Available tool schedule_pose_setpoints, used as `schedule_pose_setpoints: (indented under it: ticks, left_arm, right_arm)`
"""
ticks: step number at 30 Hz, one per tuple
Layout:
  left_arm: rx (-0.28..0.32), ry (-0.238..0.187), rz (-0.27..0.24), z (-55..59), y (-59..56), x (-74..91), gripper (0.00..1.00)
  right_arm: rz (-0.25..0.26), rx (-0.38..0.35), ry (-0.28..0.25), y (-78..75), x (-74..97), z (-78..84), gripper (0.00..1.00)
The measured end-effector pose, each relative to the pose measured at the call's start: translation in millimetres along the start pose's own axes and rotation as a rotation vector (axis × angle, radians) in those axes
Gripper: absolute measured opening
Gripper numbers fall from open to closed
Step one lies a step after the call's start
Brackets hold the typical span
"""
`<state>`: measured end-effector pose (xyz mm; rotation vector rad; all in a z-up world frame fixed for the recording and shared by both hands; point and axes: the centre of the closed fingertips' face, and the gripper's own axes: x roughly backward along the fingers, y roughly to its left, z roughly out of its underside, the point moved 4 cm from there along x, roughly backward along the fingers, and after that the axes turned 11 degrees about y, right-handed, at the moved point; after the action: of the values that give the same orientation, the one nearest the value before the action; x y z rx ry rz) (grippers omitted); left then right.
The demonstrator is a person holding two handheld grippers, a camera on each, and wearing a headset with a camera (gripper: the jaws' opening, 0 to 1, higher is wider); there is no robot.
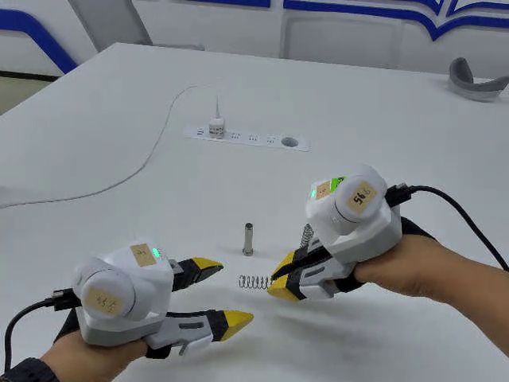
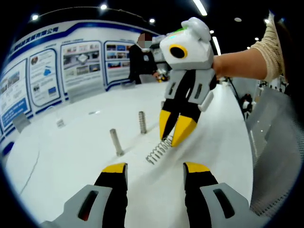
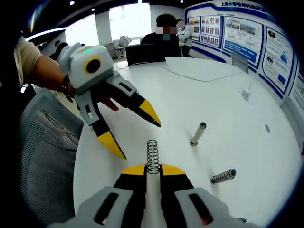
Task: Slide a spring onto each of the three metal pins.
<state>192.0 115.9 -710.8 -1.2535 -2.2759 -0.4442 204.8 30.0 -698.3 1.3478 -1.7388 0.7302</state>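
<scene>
**Spring point(image 1: 254, 281) pinched at one end, bare pin close behind it**

At the near left, the left tongs point(image 1: 232, 292) hover over the desk point(image 1: 119, 119) with their jaws wide and nothing between them. To their right a bare metal pin point(image 1: 248, 239) stands upright. Just nearer than it, the spring lies on its side, apparently resting on the desk, with its free end pointing left. Further right, a second pin point(image 1: 306, 235) stands with a coil already on it. Rightmost, the right tongs point(image 1: 278, 284) are closed narrow on the spring's right-hand end.

The step in hand looks to be threading this spring onto the bare pin. The hold is at the very end of the coil, so the free length will probably droop and swing once lifted.

- Raise it slowly and turn the wrist until the free end hangs straight down over the pin's top.
- The idle left tongs could steady the lower coils with a light touch, since squeezing would bend them.
- Lower until several turns have passed over the tip before letting go.
- Avoid sideways pushes, because I cannot tell whether the pin is fixed to the desk.
- Keep the approach clear of the sprung pin to the right.
</scene>
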Motion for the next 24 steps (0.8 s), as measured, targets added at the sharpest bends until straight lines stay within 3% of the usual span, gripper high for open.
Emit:
schedule_pose_setpoints:
  ticks: [13,24]
  left_arm:
    - [-0.083,0.011,0.019,-1.7,-11.2,-4.4,0.36]
    - [-0.141,0.007,0.031,-2.6,-16.7,-6.1,0.18]
  right_arm:
    - [-0.047,0.048,0.033,14.7,4.0,0.0,0.12]
    - [-0.065,0.051,0.05,18.8,3.8,-0.5,0.12]
